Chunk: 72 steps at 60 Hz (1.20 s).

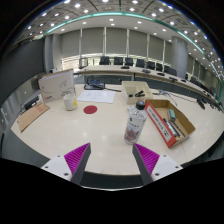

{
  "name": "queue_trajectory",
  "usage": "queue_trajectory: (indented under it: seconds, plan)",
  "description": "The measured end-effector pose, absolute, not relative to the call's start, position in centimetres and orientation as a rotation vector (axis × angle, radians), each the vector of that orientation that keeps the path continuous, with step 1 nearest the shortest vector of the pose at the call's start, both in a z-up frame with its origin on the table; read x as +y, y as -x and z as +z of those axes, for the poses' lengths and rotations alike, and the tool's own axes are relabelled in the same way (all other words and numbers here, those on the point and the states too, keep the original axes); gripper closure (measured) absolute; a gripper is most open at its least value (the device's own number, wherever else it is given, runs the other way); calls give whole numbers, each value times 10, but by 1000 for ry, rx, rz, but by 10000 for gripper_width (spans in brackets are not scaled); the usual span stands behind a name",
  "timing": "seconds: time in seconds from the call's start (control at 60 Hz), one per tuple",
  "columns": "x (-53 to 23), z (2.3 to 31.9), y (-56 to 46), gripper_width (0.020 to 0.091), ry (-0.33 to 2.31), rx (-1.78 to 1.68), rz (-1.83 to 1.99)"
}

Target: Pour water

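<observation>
- Jaws released: the gripper [111, 160] has its two fingers spread wide apart with nothing between them, the pink pads [76, 156] facing each other across bare table.
- Gripper view, near field: the bottle [135, 121] stands upright on the pale round table [60, 140], just ahead of the fingers and a little toward the right one. It has a printed label and a light cap, and nothing is touching it.
- My reading is that the wide spread is there to let the fingers pass on either side of the bottle, so the step in hand looks like the approach before the grasp.
- Just right of the bottle lies an open box [170, 122] with red sides and small items inside that I cannot make out.
- Well left of the bottle, and farther back, stands a pale cup [70, 101]; this is likely where the water is meant to go, being set apart with free table around it.
- Between the cup and the bottle, farther back, a red round disc [90, 109] lies flat, and beyond it a sheet of paper [98, 96].
- Left of the cup a flat cardboard piece [31, 116] lies near the table's edge.
- Behind the bottle, far off, run rows of desks and chairs under ceiling lights.
- No pouring has begun; the bottle is not yet lifted.
</observation>
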<state>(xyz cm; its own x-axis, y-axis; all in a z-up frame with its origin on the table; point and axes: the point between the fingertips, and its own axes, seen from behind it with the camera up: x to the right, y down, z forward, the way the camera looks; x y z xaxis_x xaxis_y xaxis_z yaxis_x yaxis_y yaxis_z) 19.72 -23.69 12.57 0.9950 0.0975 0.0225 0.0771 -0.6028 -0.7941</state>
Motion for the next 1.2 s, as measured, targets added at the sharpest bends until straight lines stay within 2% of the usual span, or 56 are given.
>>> queue_trajectory:
  seconds: [0.233, 0.533, 0.6, 0.7, 0.733, 0.883, 0.95, 1.017, 1.2]
  plan:
    - [-169, 101, -268, 240, 2070, -119, 2]
    - [-85, 58, -271, 249, 1986, -61, 83]
    - [-71, 51, -269, 322, 1977, -50, 114]
    - [-62, 50, -268, 535, 1953, -45, 99]
    - [-61, 51, -269, 541, 1944, -42, 95]
    - [-59, 52, -271, 666, 1943, -26, 94]
    - [-56, 53, -271, 703, 1957, -39, 68]
    - [-56, 59, -268, 704, 1968, -60, 40]
    - [-34, 100, -257, 705, 1960, -109, -86]
